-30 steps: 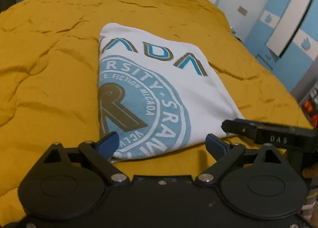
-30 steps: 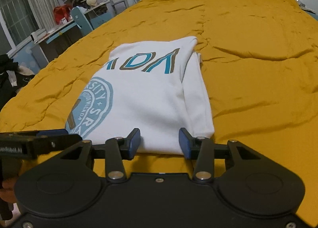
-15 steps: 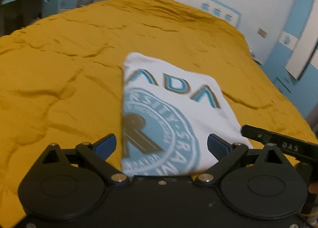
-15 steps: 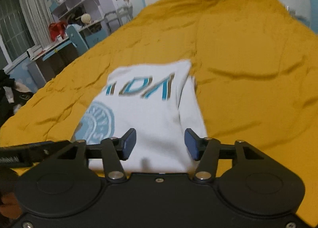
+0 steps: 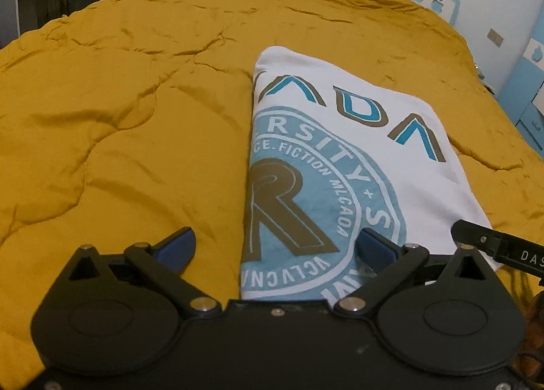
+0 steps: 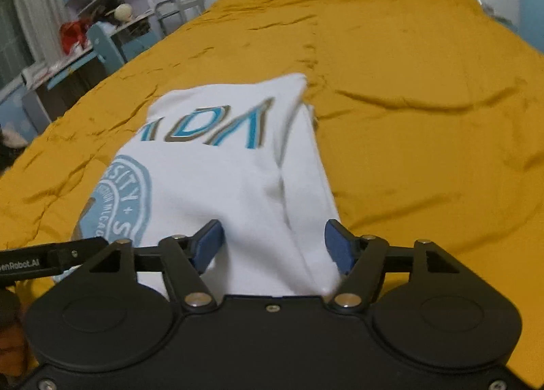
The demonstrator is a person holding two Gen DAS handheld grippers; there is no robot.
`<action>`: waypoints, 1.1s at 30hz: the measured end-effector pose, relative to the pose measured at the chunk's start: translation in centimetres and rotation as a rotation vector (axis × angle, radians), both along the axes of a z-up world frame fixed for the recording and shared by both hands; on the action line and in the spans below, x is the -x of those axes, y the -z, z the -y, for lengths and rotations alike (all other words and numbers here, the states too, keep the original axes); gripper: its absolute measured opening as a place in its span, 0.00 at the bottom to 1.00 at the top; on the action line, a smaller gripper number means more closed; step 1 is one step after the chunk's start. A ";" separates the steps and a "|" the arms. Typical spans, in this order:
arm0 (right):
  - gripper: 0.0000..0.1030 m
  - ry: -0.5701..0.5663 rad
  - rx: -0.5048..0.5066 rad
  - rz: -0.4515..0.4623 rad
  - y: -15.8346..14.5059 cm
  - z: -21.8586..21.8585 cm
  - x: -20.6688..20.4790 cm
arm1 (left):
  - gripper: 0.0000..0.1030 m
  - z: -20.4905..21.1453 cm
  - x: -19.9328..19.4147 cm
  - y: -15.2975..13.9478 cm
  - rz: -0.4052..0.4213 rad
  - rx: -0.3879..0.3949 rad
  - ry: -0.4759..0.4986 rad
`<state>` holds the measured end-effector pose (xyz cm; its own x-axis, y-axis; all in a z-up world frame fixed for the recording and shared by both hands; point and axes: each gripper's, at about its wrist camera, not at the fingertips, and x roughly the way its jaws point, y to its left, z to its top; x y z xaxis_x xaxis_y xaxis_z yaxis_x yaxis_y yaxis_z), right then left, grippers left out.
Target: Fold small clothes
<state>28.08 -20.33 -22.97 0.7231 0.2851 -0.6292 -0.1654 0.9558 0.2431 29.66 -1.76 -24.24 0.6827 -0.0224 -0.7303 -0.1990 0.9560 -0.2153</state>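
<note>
Your folded shirt [image 5: 343, 165] lies flat on the quilt [image 5: 136, 111]. Your left gripper [image 5: 275, 247] stands wide apart over the shirt's near left edge. Your right gripper [image 6: 273, 243] is opening, with the shirt's near right corner between its pads, unpinched.

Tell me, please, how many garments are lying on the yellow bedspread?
1: a folded white T-shirt with a blue print, lying on the bedspread directly ahead of both hand-held grippers. Layers under it, if any, would be hidden.
</note>
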 end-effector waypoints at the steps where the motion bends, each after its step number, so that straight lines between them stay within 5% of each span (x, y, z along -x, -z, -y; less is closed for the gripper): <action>1: 0.73 0.011 -0.021 -0.016 0.3 0.4 -0.1 | 1.00 0.0 0.1 -0.1 -0.003 0.000 0.000; 9: 0.75 -0.004 -0.058 -0.005 -1.7 0.9 0.9 | 1.00 0.3 1.3 -3.6 0.053 -0.044 0.005; 16: 1.00 -0.070 -0.045 0.086 -7.3 0.0 5.2 | 1.00 1.0 5.9 -9.0 0.115 -0.091 0.005; 21: 1.00 -0.089 0.024 0.167 -11.0 -0.6 10.0 | 1.00 1.7 10.3 -12.2 0.120 -0.096 -0.009; 33: 1.00 -0.065 0.054 0.158 -14.8 -0.4 18.6 | 1.00 4.2 20.3 -16.4 0.121 -0.110 0.013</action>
<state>9.47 -19.89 -8.18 0.7954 0.3039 -0.5244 -0.2598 0.9526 0.1581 9.35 -6.00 -7.86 0.7662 0.0442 -0.6411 -0.1658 0.9774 -0.1308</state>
